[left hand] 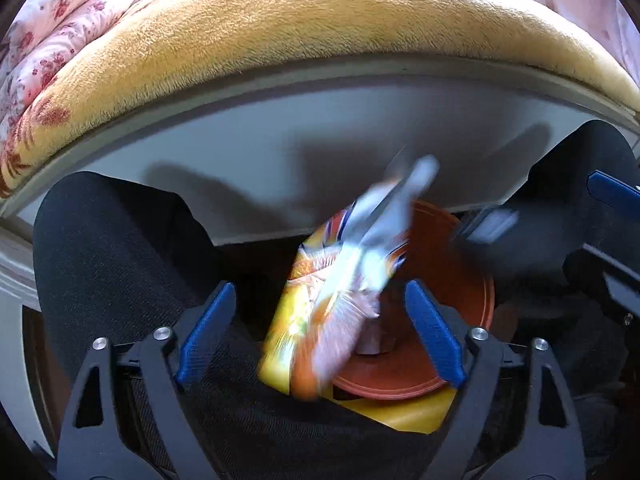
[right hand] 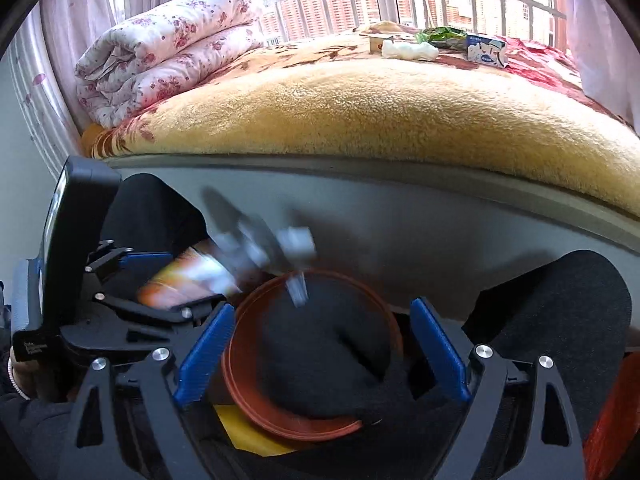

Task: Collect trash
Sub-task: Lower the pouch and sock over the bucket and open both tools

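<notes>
A yellow-orange snack bag (left hand: 320, 312), blurred by motion, hangs free between the fingers of my open left gripper (left hand: 320, 332), over a reddish-brown bin (left hand: 452, 320). In the right wrist view the same bag (right hand: 188, 276) shows blurred at the left by the left gripper (right hand: 132, 276), beside the bin (right hand: 248, 364). My right gripper (right hand: 320, 356) is open and empty just above the bin's rim. More trash lies far back on the bed: a white tissue wad (right hand: 408, 50), a green wrapper (right hand: 440, 36) and a small milk carton (right hand: 486, 52).
The bed with a tan fleece blanket (right hand: 380, 120) and a grey frame (right hand: 400, 216) runs across just beyond the bin. A folded floral quilt (right hand: 168, 52) lies at its left end. The person's dark-trousered knees (left hand: 120, 248) flank the bin. A yellow sheet (left hand: 412, 412) lies under it.
</notes>
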Available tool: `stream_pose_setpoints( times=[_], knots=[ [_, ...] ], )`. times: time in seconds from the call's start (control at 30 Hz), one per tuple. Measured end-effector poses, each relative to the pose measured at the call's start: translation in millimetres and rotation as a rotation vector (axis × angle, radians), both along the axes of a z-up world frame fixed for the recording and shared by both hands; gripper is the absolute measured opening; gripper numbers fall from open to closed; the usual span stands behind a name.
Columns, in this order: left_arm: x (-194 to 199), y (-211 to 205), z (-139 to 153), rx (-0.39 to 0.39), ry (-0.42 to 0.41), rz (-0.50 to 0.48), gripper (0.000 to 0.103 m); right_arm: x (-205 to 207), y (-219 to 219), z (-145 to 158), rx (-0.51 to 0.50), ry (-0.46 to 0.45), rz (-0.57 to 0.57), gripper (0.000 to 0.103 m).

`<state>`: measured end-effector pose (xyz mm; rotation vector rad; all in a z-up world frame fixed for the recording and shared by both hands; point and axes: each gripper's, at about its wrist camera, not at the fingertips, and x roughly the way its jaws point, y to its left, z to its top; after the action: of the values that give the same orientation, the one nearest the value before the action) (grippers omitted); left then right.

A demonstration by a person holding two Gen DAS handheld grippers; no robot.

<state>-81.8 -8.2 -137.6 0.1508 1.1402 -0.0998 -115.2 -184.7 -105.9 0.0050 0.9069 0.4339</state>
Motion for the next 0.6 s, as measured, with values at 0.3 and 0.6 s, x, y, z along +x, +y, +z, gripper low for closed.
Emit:
stream_pose_setpoints(
  times=[0.3,0.6],
  knots=[
    [0,0,-3,-0.006,0.002,0.005,0.085,3,-18,1,0.051,0.010,-0.066,0.088],
    [4,6,26,-0.057,-0.075,-0.007,0.085,11,-27,23,0.023,-0.051,-0.048,0.088]
  ],
)
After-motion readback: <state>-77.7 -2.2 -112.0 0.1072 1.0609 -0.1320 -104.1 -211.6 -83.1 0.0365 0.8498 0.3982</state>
